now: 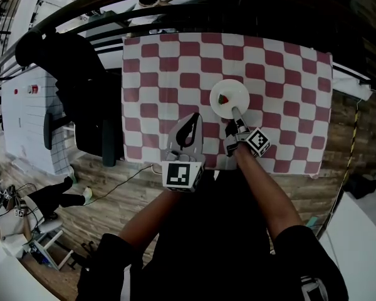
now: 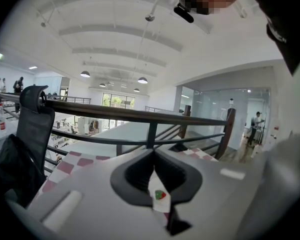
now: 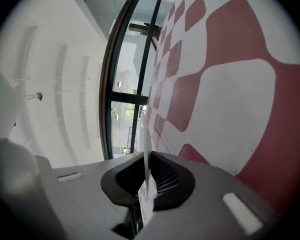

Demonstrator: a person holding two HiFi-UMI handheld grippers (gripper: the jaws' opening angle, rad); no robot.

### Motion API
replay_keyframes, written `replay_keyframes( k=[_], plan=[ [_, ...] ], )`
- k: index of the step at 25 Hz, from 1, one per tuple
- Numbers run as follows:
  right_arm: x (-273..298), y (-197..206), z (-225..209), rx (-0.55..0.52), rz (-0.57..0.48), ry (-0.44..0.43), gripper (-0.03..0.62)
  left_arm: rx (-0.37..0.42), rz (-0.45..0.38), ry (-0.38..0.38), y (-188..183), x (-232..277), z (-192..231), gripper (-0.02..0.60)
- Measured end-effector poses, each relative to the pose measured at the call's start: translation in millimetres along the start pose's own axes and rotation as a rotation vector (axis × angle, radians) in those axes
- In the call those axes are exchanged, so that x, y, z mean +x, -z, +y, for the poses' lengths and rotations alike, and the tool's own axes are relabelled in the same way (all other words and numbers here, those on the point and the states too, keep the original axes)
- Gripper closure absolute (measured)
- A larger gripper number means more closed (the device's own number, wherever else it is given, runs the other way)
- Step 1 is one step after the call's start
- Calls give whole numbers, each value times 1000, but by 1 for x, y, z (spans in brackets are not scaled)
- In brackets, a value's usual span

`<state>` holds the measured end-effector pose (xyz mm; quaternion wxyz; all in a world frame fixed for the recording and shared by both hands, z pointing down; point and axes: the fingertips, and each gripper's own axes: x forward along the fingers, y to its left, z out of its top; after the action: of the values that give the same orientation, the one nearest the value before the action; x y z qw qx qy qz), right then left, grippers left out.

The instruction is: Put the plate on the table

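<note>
Inspection of the setting-down step. The plate (image 1: pixel 234 90), white and carrying a small red and green item (image 1: pixel 223 99), lay over the middle of the counter (image 1: pixel 288 74), which was covered with a red and white checked cloth. It sat well inside the cloth's edges, nearer the person's side than the far side.

The right gripper (image 1: pixel 234 113) was clamped on the near rim of the plate. In the right gripper view the rim ran edge-on between the closed jaws, with the checked cloth close alongside and roughly parallel to it. From these views I could not tell whether the plate's underside was bearing on the cloth or was held just clear of it.

The left gripper (image 1: pixel 190 120) stood to the left of the plate, apart from it, above the near edge of the counter. Its jaws were drawn together and gripped nothing that I could make out.

Judgement: the carry appeared complete and the plate was in place over its resting spot. Outstanding items were to confirm full contact with the counter, release the right gripper's hold on the rim, and draw that gripper away without dragging the plate.
</note>
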<state>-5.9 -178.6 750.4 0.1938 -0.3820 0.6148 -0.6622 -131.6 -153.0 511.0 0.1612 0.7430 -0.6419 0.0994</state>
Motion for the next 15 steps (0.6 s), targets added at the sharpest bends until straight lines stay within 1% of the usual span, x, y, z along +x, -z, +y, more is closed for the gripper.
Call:
replay_keyframes(
  k=[4,11,15],
  plan=[
    [0,1,-6,37,-7,31,577,4,-3,-5,0,0,0,574],
    [-1,2,-13,56,-8,50,577,2,2,-20,0,-1,3,574],
    [-4,1,-20,67,-6,89,577,16,-4,-18,-1,-3,0,574]
  ],
)
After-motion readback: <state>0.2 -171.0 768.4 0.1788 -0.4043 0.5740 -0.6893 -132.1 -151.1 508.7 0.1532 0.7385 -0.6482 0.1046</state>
